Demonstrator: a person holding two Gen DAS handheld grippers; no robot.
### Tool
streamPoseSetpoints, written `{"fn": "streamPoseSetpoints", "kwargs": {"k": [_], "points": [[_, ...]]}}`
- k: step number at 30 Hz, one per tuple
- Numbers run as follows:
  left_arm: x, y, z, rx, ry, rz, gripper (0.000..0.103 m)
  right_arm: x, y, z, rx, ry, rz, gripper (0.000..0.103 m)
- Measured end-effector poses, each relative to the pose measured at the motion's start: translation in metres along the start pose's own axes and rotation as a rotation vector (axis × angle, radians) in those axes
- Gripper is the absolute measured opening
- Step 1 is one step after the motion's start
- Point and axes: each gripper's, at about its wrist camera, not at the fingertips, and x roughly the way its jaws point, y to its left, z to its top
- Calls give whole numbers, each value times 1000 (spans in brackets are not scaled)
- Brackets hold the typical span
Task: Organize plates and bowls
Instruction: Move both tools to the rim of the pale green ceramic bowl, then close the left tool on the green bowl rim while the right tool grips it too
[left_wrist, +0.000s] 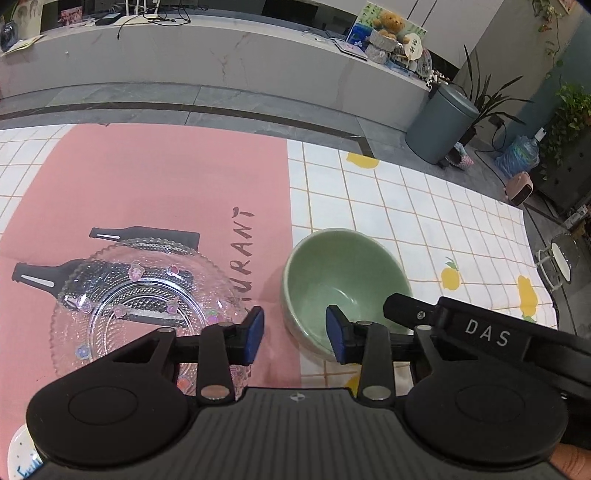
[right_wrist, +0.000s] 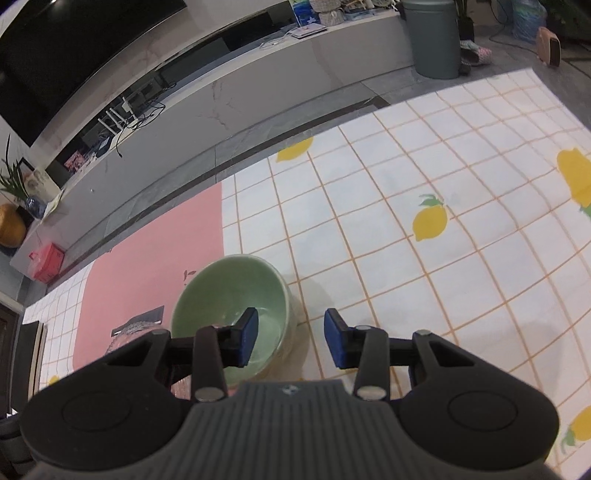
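Left wrist view shows a green bowl (left_wrist: 343, 291) on the tabletop (left_wrist: 424, 206), right beside a glass plate (left_wrist: 144, 299) on a pink mat (left_wrist: 166, 177). Each tool, left (left_wrist: 295, 334) and right (right_wrist: 291, 338), straddles the bowl's rim, blue pads apart, not squeezing it

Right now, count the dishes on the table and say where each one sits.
3. A clear patterned glass plate lies on the pink mat. A pale green ceramic bowl stands right of it, at the mat's edge. A white plate's rim shows at the bottom left. Others may be hidden.
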Motion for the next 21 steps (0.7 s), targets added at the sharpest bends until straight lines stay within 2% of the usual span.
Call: {"fn": "streamPoseSetpoints", "kwargs": {"k": [4, 14, 16, 17, 18, 21], "points": [[7, 3, 0, -16, 12, -17, 31, 13, -4, -6, 24, 20, 16, 36], [16, 11, 1, -64, 9, -42, 30, 24, -10, -11, 82, 24, 53, 34], [17, 12, 1, -67, 10, -44, 30, 26, -10, -12, 86, 26, 58, 30], [18, 12, 1, -68, 14, -47, 29, 26, -10, -12, 85, 29, 65, 25], [19, 12, 1, -68, 19, -57, 23, 26, -9, -12, 81, 32, 71, 21], [18, 6, 0, -42, 19, -38, 19, 27, -5, -13, 62, 35, 59, 16]]}}
